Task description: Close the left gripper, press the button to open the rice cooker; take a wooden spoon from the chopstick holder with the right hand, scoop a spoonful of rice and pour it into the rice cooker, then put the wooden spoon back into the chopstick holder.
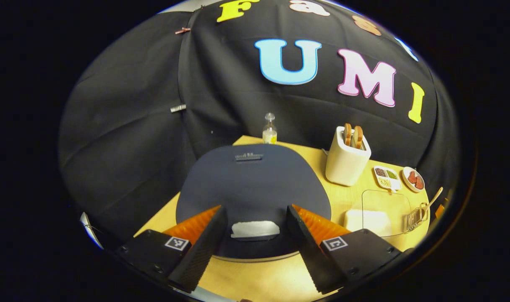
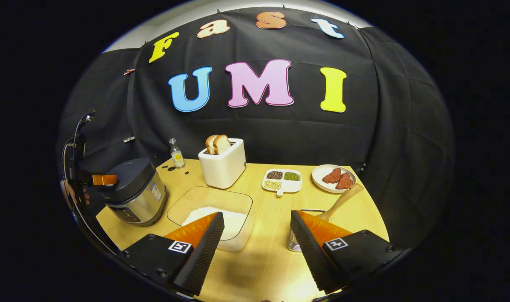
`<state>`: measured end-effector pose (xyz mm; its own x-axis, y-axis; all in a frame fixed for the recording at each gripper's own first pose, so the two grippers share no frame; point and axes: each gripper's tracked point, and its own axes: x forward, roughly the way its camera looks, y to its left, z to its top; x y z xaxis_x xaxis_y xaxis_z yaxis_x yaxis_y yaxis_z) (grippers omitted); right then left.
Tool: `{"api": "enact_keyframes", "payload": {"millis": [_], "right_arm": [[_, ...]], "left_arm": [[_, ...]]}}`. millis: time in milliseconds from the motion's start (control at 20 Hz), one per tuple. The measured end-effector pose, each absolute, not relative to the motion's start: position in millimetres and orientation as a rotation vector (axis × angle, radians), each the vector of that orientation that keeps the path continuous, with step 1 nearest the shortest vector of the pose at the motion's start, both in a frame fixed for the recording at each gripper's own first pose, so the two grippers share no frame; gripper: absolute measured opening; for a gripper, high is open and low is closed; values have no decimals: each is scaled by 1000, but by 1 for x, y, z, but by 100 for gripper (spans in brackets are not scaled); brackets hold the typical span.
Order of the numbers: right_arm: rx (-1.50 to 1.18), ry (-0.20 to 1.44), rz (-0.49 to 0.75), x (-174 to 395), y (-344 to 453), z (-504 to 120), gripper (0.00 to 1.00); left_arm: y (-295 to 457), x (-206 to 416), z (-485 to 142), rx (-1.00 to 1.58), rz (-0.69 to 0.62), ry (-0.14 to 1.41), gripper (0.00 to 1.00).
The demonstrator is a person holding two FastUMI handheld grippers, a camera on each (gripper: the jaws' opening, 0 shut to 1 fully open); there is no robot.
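The rice cooker (image 1: 255, 184) sits right in front of my left gripper (image 1: 257, 207), its dark lid down. The silver button (image 1: 255, 228) lies between the spread fingers, and the gripper is open, hovering over the lid's front. In the right gripper view the rice cooker (image 2: 135, 191) stands at the table's left with the left gripper (image 2: 103, 179) above it. My right gripper (image 2: 257, 213) is open and holds nothing. A wooden spoon (image 2: 343, 199) leans in the metal chopstick holder (image 2: 294, 243), just behind the right finger. The clear container of rice (image 2: 213, 209) lies behind the left finger.
A white toaster (image 2: 223, 165) with bread stands at the back, a small bottle (image 2: 176, 154) to its left. A divided dish of beans (image 2: 282, 180) and a plate with red pieces (image 2: 333, 178) lie at the back right. The table's front edge is close below both grippers.
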<state>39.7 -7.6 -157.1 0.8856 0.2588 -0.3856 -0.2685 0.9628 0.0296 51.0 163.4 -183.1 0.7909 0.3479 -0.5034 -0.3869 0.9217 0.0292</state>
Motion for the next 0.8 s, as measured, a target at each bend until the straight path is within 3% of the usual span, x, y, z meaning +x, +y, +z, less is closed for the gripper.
{"api": "enact_keyframes", "payload": {"millis": [350, 650, 800], "right_arm": [[-10, 374, 284, 40, -33, -147, 99], [13, 305, 273, 55, -62, -103, 99], [-21, 179, 257, 56, -72, -51, 98]], "left_arm": [[155, 39, -161, -32, 421, 439, 99], [82, 21, -74, 32, 393, 229, 96], [44, 20, -32, 72, 371, 153, 95]]}}
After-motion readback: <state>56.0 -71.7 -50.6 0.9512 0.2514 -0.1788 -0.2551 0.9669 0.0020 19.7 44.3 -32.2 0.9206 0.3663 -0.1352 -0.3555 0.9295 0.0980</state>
